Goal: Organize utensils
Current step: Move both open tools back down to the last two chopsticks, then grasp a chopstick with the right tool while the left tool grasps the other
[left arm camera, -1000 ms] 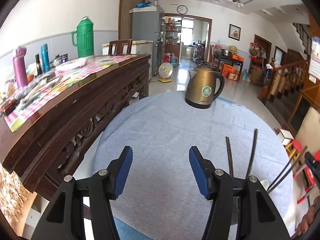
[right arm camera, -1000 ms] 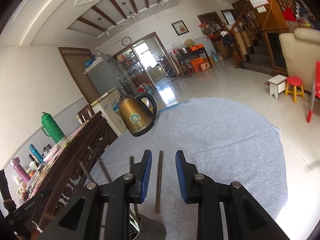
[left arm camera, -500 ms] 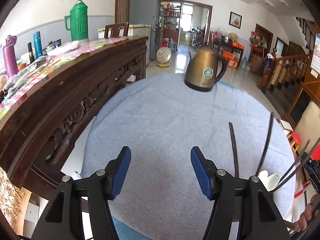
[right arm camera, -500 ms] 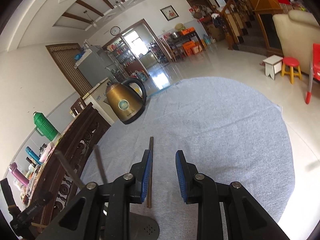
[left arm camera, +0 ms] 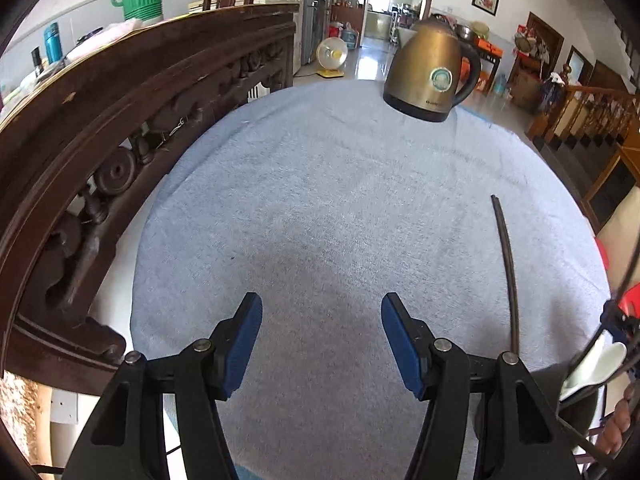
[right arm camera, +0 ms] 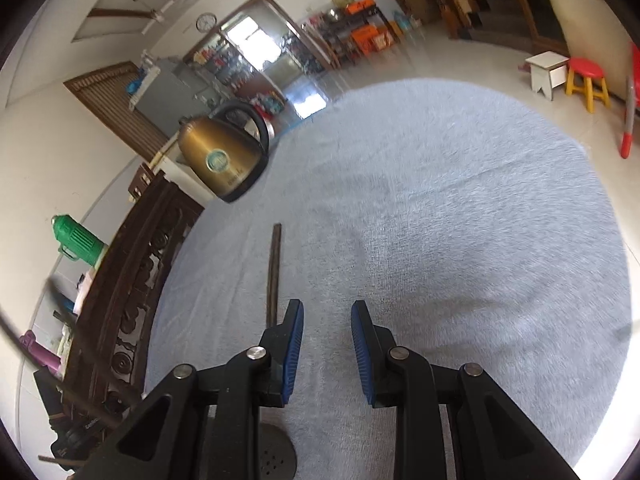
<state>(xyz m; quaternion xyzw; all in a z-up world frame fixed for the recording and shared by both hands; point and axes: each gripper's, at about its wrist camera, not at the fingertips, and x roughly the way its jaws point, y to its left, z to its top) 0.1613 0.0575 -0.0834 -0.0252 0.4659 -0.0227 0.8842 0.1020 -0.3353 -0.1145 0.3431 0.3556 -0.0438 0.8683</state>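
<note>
Grey-blue cloth covers the round tabletop [left arm camera: 320,200], gold kettle [left arm camera: 434,76] at the far edge, carved dark sideboard [left arm camera: 120,120] to the left. One dark chopstick [right arm camera: 274,276] lies flat on the cloth, long axis running roughly away from the cameras toward the kettle. Right tool [right arm camera: 327,344]: jaws part-way apart, nothing between them; chopstick sits just beside its left finger, near end hidden behind that finger. Left tool [left arm camera: 321,340]: jaws spread wider, empty, chopstick [left arm camera: 508,276] well off to its right. Right hand looks nearer. Likely next move: shift the right tool slightly left to straddle the stick across its length. Grey holder base [right arm camera: 276,456] shows at the bottom edge.
</note>
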